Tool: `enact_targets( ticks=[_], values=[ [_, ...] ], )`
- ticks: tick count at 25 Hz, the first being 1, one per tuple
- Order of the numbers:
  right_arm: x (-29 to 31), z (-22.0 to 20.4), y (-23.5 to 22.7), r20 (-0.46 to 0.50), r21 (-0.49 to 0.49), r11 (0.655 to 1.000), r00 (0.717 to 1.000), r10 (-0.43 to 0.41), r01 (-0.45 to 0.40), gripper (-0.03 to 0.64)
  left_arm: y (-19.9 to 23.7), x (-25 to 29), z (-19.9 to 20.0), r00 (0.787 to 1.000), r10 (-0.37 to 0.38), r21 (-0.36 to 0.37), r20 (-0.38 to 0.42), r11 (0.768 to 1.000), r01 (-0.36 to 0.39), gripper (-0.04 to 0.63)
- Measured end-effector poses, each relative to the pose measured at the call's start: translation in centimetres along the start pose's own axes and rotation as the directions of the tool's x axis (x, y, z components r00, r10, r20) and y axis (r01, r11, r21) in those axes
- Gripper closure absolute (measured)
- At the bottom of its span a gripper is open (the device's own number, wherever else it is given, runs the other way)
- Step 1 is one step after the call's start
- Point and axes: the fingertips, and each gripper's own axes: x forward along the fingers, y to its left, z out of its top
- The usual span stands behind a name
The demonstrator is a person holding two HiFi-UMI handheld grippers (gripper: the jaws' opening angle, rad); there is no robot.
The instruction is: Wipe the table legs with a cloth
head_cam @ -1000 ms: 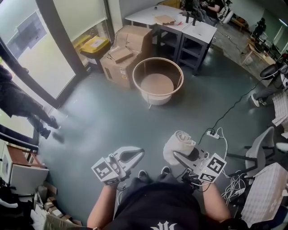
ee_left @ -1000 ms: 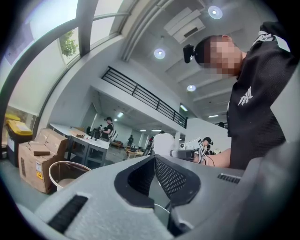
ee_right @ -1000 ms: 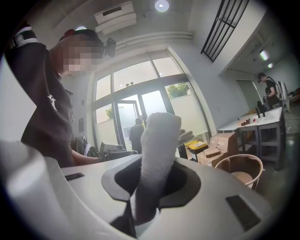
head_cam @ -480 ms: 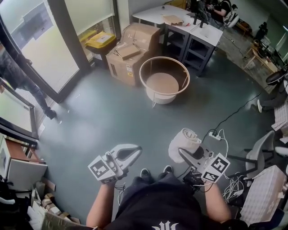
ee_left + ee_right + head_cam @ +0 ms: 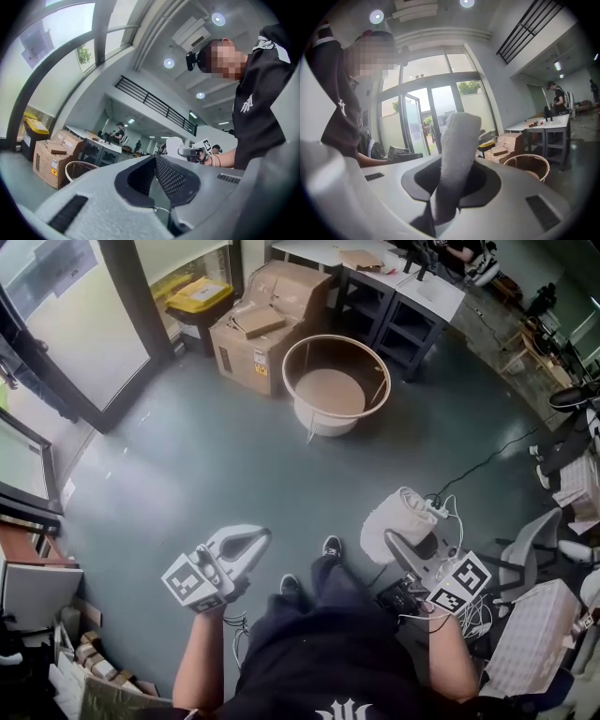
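The right gripper [image 5: 405, 554] is clamped on a rolled white cloth [image 5: 398, 519] that stands up out of it. The left gripper [image 5: 246, 542] is closed tip to tip on nothing. Both hang over the floor, well short of the round table [image 5: 328, 395] straight ahead, and neither is clearly nearer to it. The table's thin legs [image 5: 309, 434] stand upright, so the cloth would likely run up and down them. Since a second ago the grippers have spread apart, one shoe [image 5: 331, 546] has stepped toward the table, and the cloth stays gripped.

Right tongs [image 5: 392, 540] grip rolled white cloth [image 5: 405, 517]; left tongs [image 5: 262, 534] empty over floor [image 5: 216, 456].
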Motion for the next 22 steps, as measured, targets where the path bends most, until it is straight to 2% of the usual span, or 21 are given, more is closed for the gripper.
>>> enact_targets(
  ticks=[5, 10, 14, 22],
  values=[
    [2.5, -0.2, -2.2, -0.022, 0.003, 0.999, 0.998, 0.051, -0.051, 0.525, 2.1, 2.4, -0.1, 1.000, 0.005, -0.007, 0.024, 1.000, -0.005, 0.588],
    [4.6, 0.1, -6.9, -0.014, 0.035, 0.996, 0.996, 0.086, -0.085, 0.525, 4.6, 6.8, -1.6, 0.998, -0.002, -0.055, -0.055, 0.998, -0.001, 0.588],
    [5.1, 0.4, -11.8, -0.038, 0.059, 0.991, 0.991, 0.126, -0.124, 0.525, 6.9, 11.5, -1.8, 0.997, 0.013, -0.075, -0.073, 0.997, -0.019, 0.589],
    [7.3, 2.0, -21.6, -0.003, 0.138, 0.965, 0.974, 0.228, -0.225, 0.525, 11.8, 20.8, 0.0, 0.990, 0.074, -0.028, -0.122, 0.997, -0.077, 0.588]
  ],
)
